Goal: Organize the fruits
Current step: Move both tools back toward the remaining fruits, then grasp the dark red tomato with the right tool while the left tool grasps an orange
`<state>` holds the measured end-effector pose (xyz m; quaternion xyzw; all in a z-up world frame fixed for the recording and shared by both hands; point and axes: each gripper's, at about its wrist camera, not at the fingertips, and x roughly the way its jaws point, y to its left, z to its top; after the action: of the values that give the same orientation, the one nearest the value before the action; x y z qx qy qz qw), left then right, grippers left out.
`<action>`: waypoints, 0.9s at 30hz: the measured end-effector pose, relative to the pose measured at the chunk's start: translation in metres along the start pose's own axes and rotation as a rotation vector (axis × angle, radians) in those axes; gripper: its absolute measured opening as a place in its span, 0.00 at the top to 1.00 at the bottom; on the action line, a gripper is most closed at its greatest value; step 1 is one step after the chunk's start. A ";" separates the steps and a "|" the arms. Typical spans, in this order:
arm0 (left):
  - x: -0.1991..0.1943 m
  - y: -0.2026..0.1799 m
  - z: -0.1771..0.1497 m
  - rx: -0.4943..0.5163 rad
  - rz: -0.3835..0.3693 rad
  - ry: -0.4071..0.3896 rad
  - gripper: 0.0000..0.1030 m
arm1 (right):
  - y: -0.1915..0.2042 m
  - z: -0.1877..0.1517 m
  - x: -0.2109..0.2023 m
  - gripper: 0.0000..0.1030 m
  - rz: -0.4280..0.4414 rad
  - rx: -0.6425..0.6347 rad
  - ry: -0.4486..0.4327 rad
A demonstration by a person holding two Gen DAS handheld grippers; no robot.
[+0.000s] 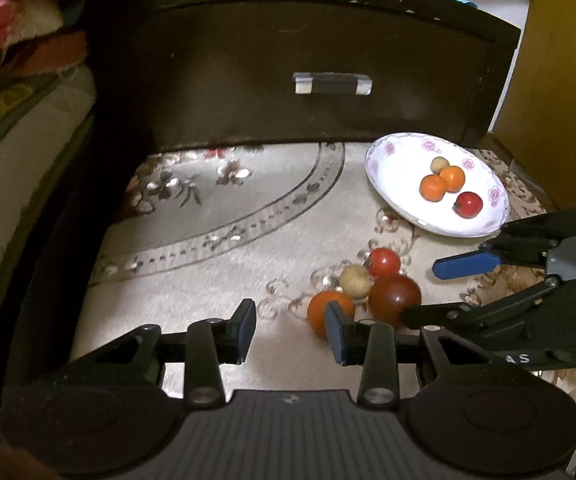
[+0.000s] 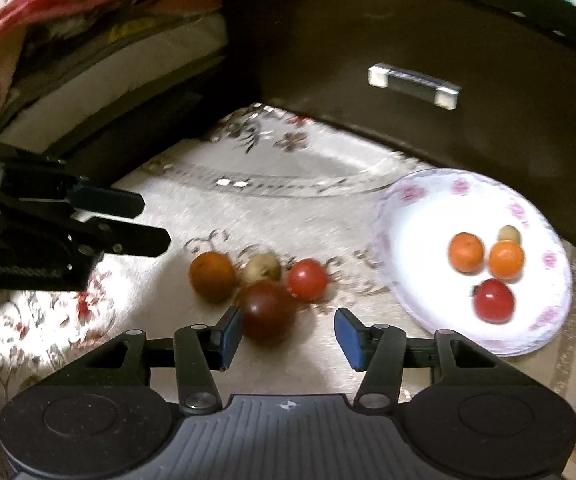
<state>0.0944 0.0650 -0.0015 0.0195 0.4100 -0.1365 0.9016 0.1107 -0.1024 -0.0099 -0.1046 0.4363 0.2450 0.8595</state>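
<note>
A white flowered plate (image 1: pixel 404 156) (image 2: pixel 416 240) holds two oranges (image 2: pixel 466 252), a small tan fruit (image 2: pixel 509 234) and a red tomato (image 2: pixel 494 300). Loose on the floral cloth lie an orange (image 1: pixel 320 306) (image 2: pixel 212 276), a tan fruit (image 1: pixel 354 280), a red tomato (image 1: pixel 384 262) (image 2: pixel 308 279) and a dark red fruit (image 1: pixel 394 298) (image 2: pixel 266 310). My left gripper (image 1: pixel 291 330) (image 2: pixel 154 222) is open and empty, with the loose orange just outside its right finger. My right gripper (image 2: pixel 288 334) is open; the dark red fruit lies between its jaws, against the left pad and apart from the right.
A dark wooden drawer front with a metal handle (image 1: pixel 332 84) (image 2: pixel 414 86) walls the back. Folded cloths (image 1: pixel 8 40) are stacked at the left. Yellow wooden furniture (image 1: pixel 560 80) stands at the right. The floral cloth (image 1: pixel 208 220) spreads left of the fruits.
</note>
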 end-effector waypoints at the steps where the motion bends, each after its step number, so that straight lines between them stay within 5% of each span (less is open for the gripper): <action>1: 0.001 0.001 -0.001 0.001 -0.005 0.004 0.58 | 0.002 0.000 0.003 0.53 0.001 -0.008 0.006; 12: 0.012 -0.003 -0.005 0.032 -0.061 0.035 0.58 | 0.009 0.003 0.038 0.55 0.013 -0.022 0.042; 14: 0.015 -0.005 -0.005 0.039 -0.065 0.044 0.58 | 0.009 0.003 0.041 0.62 0.012 -0.016 0.049; 27: 0.047 -0.020 0.003 0.079 -0.071 0.066 0.56 | -0.007 -0.007 0.023 0.65 -0.022 0.047 0.071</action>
<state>0.1212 0.0343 -0.0331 0.0451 0.4342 -0.1837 0.8807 0.1212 -0.1035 -0.0324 -0.0978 0.4710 0.2212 0.8483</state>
